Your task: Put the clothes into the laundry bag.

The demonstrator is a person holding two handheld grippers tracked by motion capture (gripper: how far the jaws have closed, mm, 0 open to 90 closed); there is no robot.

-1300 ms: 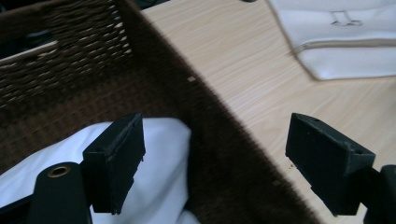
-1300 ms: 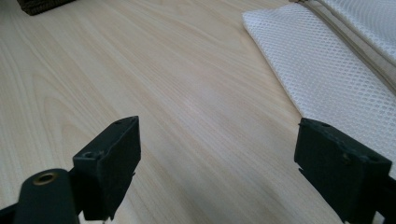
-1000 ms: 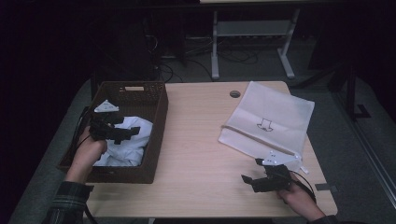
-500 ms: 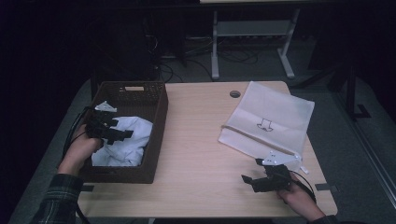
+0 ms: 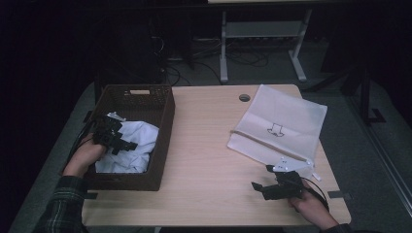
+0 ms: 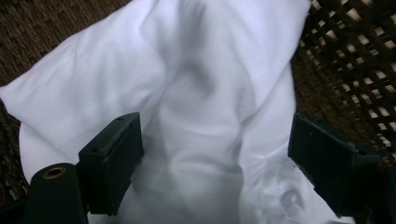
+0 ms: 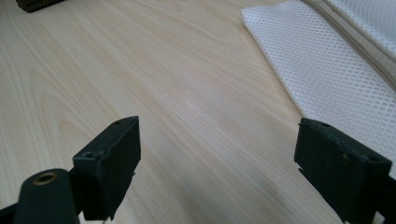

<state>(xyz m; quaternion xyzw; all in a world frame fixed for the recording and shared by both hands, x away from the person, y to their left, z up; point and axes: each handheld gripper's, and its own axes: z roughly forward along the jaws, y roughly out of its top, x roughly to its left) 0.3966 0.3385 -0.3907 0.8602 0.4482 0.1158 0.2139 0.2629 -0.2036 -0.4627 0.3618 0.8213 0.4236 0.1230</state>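
Your left gripper [image 5: 116,140] sits inside the dark brown wicker basket [image 5: 165,121] at the left end of the light wooden table [image 5: 204,155], right over the crumpled white cloth [image 5: 133,145] that lies in it. In the left gripper view its jaws stand spread wide, one on each side of a raised fold of the white cloth [image 6: 201,102], with nothing pinched between them; whether the pads touch the fabric you cannot tell. The basket's woven wall [image 6: 355,56] shows past the cloth. Your right gripper [image 5: 274,187] rests low near the table's front right edge, just beside the near corner of the white mesh bag [image 5: 282,126] that lies flat on the table. In the right gripper view its jaws are likewise wide apart over bare wood [image 7: 140,70], with the mesh bag [image 7: 327,70] off to one side.
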